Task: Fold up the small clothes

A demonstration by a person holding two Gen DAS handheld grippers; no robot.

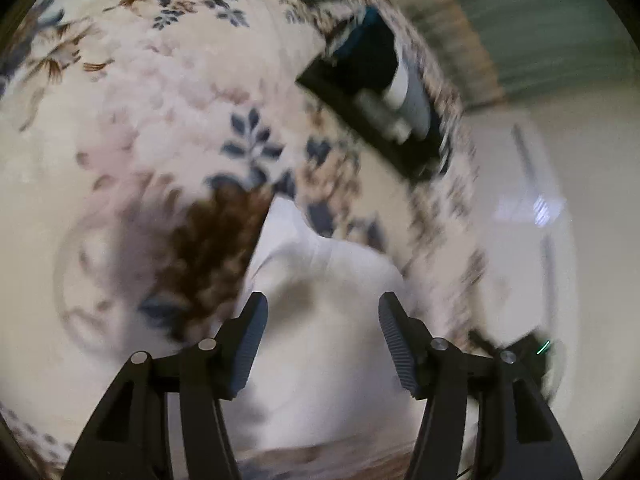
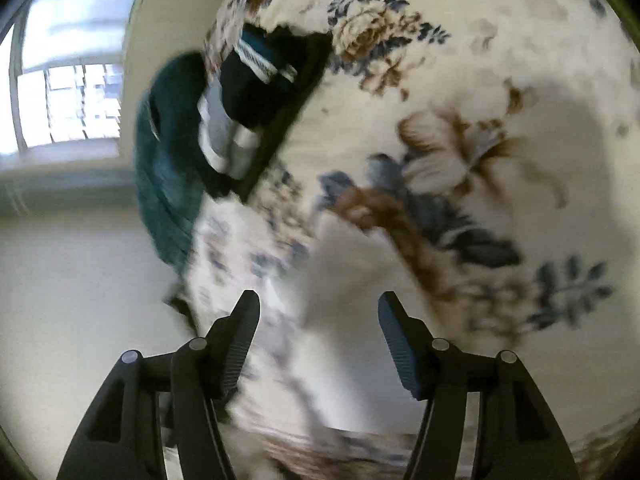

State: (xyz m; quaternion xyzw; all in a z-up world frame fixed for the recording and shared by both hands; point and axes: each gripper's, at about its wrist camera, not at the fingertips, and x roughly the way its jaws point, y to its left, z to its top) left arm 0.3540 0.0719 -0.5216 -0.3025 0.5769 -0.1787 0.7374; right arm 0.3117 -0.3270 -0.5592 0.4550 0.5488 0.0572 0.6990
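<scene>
While both hand-held grippers gape wide, left [image 1: 322,312] over white garment [image 1: 320,280]; black tray [image 2: 288,120] w/ folded clothes beyond on floral cloth [image 2: 480,80].

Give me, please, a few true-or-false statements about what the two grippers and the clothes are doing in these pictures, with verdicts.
1. The left gripper is open. True.
2. The right gripper is shut on a garment. False: its jaws stand apart with nothing between them.
3. A white garment lies on the floral bedspread ahead of the left gripper. True.
4. The black tray holds only a single red towel. False: it holds dark and white folded items.
5. A teal cloth lies beside the black tray. True.
</scene>
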